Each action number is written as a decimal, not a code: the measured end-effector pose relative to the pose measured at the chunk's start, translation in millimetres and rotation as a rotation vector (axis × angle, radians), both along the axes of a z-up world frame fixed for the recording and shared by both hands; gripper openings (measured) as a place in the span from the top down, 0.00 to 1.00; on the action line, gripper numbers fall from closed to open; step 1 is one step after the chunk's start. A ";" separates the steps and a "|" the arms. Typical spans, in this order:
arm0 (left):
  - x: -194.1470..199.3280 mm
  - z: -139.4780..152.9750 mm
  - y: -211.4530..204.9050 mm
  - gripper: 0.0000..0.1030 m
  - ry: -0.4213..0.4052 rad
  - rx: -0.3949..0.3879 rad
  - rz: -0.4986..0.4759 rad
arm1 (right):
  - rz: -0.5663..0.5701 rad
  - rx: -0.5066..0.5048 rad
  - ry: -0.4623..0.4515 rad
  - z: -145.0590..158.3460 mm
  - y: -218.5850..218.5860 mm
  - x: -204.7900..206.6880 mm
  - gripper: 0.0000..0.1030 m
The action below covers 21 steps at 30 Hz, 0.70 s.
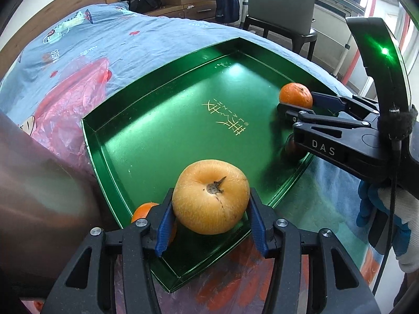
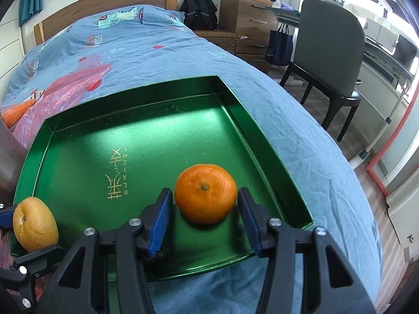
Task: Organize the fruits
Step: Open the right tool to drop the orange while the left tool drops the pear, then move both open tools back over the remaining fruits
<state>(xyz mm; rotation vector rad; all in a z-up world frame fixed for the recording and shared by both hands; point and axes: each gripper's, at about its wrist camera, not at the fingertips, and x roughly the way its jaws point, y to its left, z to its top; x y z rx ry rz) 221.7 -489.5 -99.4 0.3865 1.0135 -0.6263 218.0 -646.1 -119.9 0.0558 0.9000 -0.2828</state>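
Note:
A green metal tray point(image 1: 167, 120) lies on the blue bed cover; it also shows in the right wrist view point(image 2: 146, 141). My left gripper point(image 1: 210, 222) is shut on a yellow pear point(image 1: 210, 196) over the tray's near corner; the pear also shows in the right wrist view point(image 2: 35, 227). My right gripper point(image 2: 205, 206) has its jaws around an orange tangerine point(image 2: 205, 192) in the tray, with small gaps on both sides. The right gripper point(image 1: 298, 104) and tangerine point(image 1: 296, 94) show at the tray's right edge in the left wrist view. Another orange fruit point(image 1: 142, 210) sits behind the left finger.
A red plastic bag point(image 1: 70, 104) lies on the bed left of the tray. An orange item point(image 2: 15, 112) rests on the bag. A dark round object point(image 1: 293, 146) sits under the right gripper. A grey chair point(image 2: 330, 60) stands right of the bed.

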 end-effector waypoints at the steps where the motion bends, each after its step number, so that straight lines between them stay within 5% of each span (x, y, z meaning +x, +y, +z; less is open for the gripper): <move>1: -2.6 2.5 0.8 0.54 -0.018 0.002 0.000 | -0.002 -0.006 -0.004 2.6 0.6 -1.3 0.27; 5: -12.3 16.5 6.5 0.53 -0.075 -0.005 -0.003 | -0.010 -0.012 -0.036 18.1 3.1 -12.8 0.16; 21: -89.2 65.4 84.3 0.53 -0.157 -0.045 0.002 | 0.021 -0.019 -0.107 76.4 57.5 -103.4 0.14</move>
